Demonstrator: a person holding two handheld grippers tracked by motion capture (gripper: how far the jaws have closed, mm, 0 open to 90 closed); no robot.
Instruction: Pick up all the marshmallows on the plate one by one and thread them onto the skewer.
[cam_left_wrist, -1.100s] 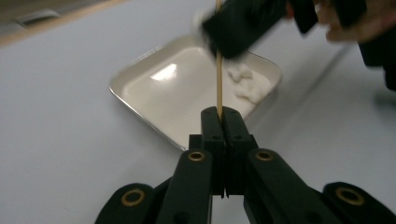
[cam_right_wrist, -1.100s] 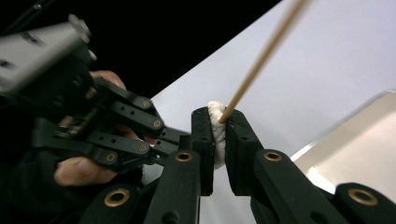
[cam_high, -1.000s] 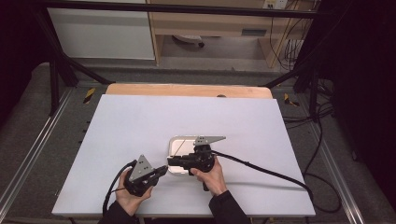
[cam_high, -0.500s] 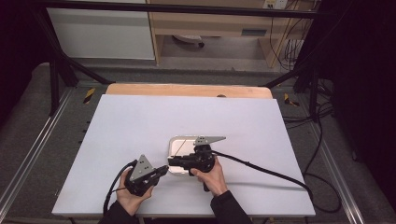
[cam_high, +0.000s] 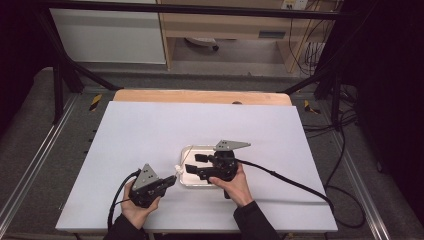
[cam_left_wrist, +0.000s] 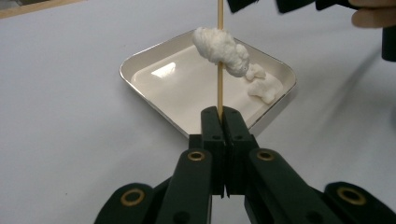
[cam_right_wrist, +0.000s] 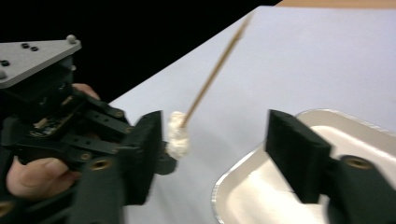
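A thin wooden skewer (cam_left_wrist: 219, 46) carries a white, fluffy lump (cam_left_wrist: 222, 49) partway up. My left gripper (cam_left_wrist: 222, 114) is shut on the skewer's lower end and holds it over a shallow silver tray (cam_left_wrist: 140, 88). Two small white pieces (cam_left_wrist: 264, 86) lie in the tray. In the right gripper view the lump (cam_right_wrist: 177, 135) and skewer (cam_right_wrist: 217, 70) show close to one jaw. My right gripper (cam_right_wrist: 222, 156) has just been opening its jaws, and neither pad presses on anything. In the high view it (cam_high: 196, 165) hovers over the tray (cam_high: 186, 150), beside the left gripper (cam_high: 170, 181).
The tray lies on a white tabletop (cam_high: 150, 130) with a wooden strip (cam_high: 200, 96) along its far edge. Black cables (cam_high: 290, 182) trail from both grippers toward the near and right edges. Metal rails flank the table.
The right gripper's jaws have spread apart over the tray. Both hands stay where they were, and the left gripper keeps hold of the skewer.
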